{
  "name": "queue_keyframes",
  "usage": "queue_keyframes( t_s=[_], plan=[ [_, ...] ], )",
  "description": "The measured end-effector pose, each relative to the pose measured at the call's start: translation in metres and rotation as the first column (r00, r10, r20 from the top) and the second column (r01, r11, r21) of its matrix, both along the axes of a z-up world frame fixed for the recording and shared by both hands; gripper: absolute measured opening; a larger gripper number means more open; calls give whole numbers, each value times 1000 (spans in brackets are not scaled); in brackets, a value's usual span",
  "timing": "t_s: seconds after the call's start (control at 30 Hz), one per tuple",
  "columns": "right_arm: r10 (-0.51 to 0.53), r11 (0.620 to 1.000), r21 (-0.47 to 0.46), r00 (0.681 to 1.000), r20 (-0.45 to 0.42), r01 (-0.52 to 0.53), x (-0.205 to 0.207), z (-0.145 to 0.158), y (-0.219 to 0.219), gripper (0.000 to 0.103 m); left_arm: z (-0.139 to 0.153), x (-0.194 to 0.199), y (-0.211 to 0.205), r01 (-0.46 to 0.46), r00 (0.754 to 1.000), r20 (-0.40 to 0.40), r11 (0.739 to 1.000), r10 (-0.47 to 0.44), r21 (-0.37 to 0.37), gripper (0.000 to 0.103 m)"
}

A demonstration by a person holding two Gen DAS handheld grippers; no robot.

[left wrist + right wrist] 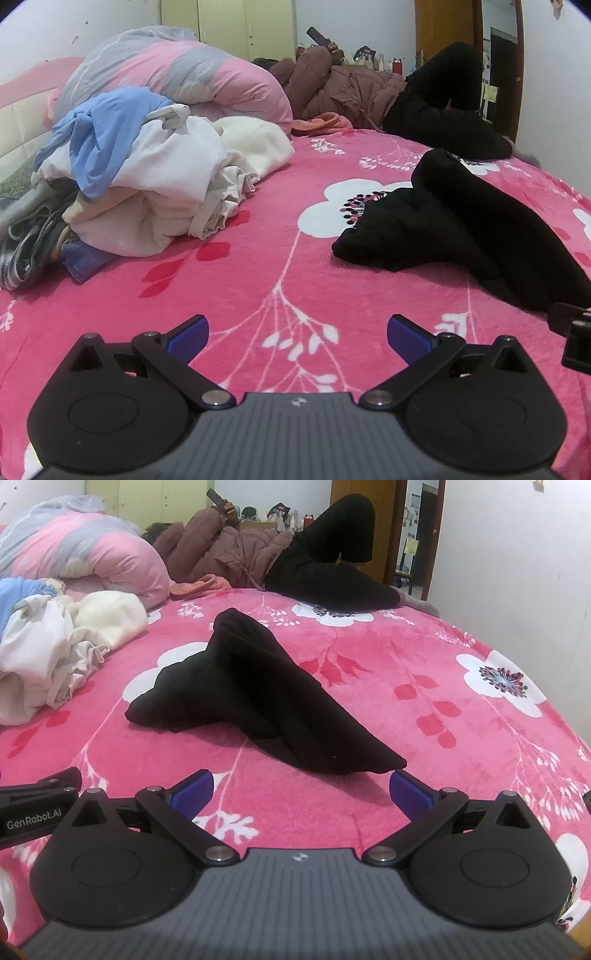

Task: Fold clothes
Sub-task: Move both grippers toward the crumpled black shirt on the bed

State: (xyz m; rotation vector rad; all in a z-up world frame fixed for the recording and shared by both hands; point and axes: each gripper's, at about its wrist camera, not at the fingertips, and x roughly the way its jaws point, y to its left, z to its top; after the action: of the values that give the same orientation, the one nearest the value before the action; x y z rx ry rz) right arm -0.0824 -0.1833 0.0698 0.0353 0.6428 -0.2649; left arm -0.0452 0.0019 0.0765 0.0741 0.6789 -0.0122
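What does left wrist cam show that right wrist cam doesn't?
Left wrist only: the grey and checked garments and blue denim piece under the heap's left end.

Right wrist only: the large white flower print on the blanket's right side.

Both: crumpled black garment, white and light-blue clothes pile, pink floral fleece blanket, a person lying behind, both grippers open, left gripper, right gripper.

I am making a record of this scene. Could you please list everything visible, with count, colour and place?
Crumpled black garment: one, black, bed centre, ahead of right gripper.
Heap of unfolded clothes: one, white, blue, cream, grey, left.
Rolled quilt: one, pink and grey, behind heap.
Floral fleece blanket: one, pink with white flowers, covering bed.
Person lying down: one, brown jacket, far edge, holding phone.
Left gripper: open, empty.
Right gripper: open, empty.
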Motion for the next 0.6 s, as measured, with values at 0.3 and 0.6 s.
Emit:
queue_keyframes(
  t_s=[0.3,0.6],
  plan=[
    [-2,1000,6,1000,-1,2,2,-2,-1,102,-3,1,-1,3,1000,-11,1000,-3,7,103],
    [-1,1000,16,1000,-8,1,4,-7,-3,102,-10,2,-2,7,1000,-25,1000,-7,15,103]
  ],
)
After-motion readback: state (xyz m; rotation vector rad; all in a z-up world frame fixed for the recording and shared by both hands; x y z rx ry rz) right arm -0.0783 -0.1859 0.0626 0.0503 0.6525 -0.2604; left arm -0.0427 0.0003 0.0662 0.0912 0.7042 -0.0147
